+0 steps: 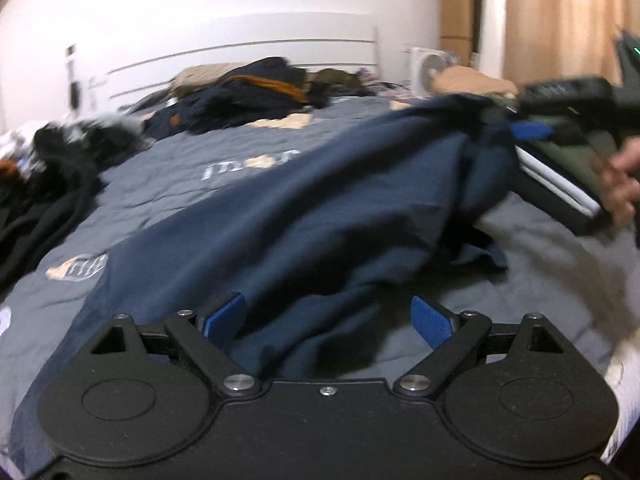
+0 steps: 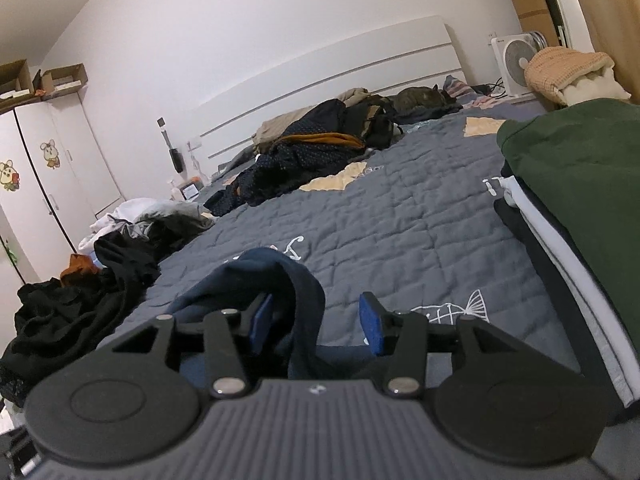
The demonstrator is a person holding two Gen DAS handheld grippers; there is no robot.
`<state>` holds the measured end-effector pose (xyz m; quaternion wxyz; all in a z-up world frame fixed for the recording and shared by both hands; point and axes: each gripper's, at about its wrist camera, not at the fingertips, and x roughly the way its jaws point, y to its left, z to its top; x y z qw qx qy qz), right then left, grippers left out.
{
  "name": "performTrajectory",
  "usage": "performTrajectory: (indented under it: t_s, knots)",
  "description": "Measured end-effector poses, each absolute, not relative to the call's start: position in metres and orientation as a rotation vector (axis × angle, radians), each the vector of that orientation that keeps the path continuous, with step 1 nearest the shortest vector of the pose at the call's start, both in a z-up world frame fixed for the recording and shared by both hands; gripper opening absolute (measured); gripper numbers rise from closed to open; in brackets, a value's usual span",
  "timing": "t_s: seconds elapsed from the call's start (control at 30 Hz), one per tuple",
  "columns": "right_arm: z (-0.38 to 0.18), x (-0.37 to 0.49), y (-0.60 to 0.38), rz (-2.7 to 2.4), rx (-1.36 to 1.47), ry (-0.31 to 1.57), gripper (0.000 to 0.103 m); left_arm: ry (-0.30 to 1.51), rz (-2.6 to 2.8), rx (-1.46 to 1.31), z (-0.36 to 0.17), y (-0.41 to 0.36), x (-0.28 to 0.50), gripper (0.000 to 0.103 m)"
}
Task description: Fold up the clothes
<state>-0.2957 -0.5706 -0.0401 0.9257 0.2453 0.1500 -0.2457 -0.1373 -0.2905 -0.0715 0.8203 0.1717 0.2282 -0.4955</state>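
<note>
Two grippers over the grey bedspread [image 2: 420,216]: the left gripper [image 1: 328,320] has its jaws wide apart with the navy shirt [image 1: 304,216] lying loose between them, and the right gripper [image 2: 316,320] is half apart, shirt fold draped by its left pad, not pinched.

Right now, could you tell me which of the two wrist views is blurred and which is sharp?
Left wrist view: motion-smeared, the navy garment and the right gripper streaked; only the left gripper close up stays crisp. Right wrist view: sharp, quilt stitching readable, with fisheye bending of the headboard.
</note>
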Motion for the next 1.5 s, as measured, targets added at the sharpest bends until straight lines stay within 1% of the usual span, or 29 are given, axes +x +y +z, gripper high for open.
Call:
performTrajectory:
  t_s: [0.03,0.2,0.27,0.3,0.33,0.37,0.53,0.6,0.63,0.67,0.73,0.77,0.9,1.1,1.17,1.27,1.37,1.5]
  knots:
    - [-0.04,-0.297,-0.571,-0.502,0.505,0.306,0.047,0.468,-1.074,0.383,-0.073,-0.293,-0.144,0.084]
    - [-0.042,-0.296,-0.569,-0.49,0.509,0.308,0.047,0.454,-1.098,0.514,-0.092,-0.313,-0.161,0.082]
    - [-0.043,-0.295,-0.569,-0.487,0.51,0.312,0.048,0.464,-1.071,0.583,-0.105,-0.325,-0.159,0.072]
    - [-0.044,-0.294,-0.569,-0.485,0.51,0.315,0.048,0.469,-1.057,0.606,-0.11,-0.329,-0.157,0.069]
    - [-0.044,-0.293,-0.568,-0.482,0.51,0.316,0.048,0.476,-1.042,0.619,-0.114,-0.332,-0.154,0.061]
    - [-0.045,-0.293,-0.568,-0.48,0.51,0.317,0.048,0.483,-1.027,0.631,-0.118,-0.336,-0.151,0.06]
    - [-0.046,-0.29,-0.568,-0.472,0.518,0.322,0.048,0.506,-0.986,0.657,-0.129,-0.344,-0.141,0.06]
    - [-0.046,-0.29,-0.569,-0.472,0.52,0.322,0.048,0.501,-0.98,0.661,-0.13,-0.343,-0.14,0.05]
    - [-0.046,-0.289,-0.569,-0.472,0.52,0.321,0.048,0.503,-0.977,0.66,-0.13,-0.341,-0.138,0.035]
    - [-0.046,-0.289,-0.57,-0.471,0.52,0.32,0.048,0.513,-0.971,0.643,-0.129,-0.339,-0.135,0.024]
    - [-0.047,-0.288,-0.569,-0.471,0.518,0.32,0.048,0.545,-0.959,0.587,-0.122,-0.333,-0.125,0.011]
    - [-0.047,-0.288,-0.569,-0.472,0.514,0.321,0.048,0.559,-0.954,0.549,-0.117,-0.329,-0.119,0.009]
    - [-0.046,-0.287,-0.568,-0.479,0.508,0.314,0.048,0.553,-0.945,0.431,-0.084,-0.307,-0.106,0.006]
    - [-0.043,-0.287,-0.572,-0.484,0.523,0.295,0.048,0.506,-0.961,0.267,-0.011,-0.262,-0.097,0.003]
    - [-0.042,-0.286,-0.571,-0.474,0.524,0.295,0.048,0.465,-0.96,0.232,0.014,-0.247,-0.098,0.0]
    - [-0.042,-0.284,-0.567,-0.454,0.539,0.298,0.048,0.379,-0.935,0.205,0.049,-0.221,-0.098,0.0]
    - [-0.042,-0.281,-0.562,-0.449,0.523,0.312,0.048,0.424,-0.909,0.185,0.055,-0.211,-0.089,0.0]
    - [-0.044,-0.278,-0.556,-0.46,0.51,0.339,0.048,0.503,-0.912,0.183,0.033,-0.217,-0.097,0.001]
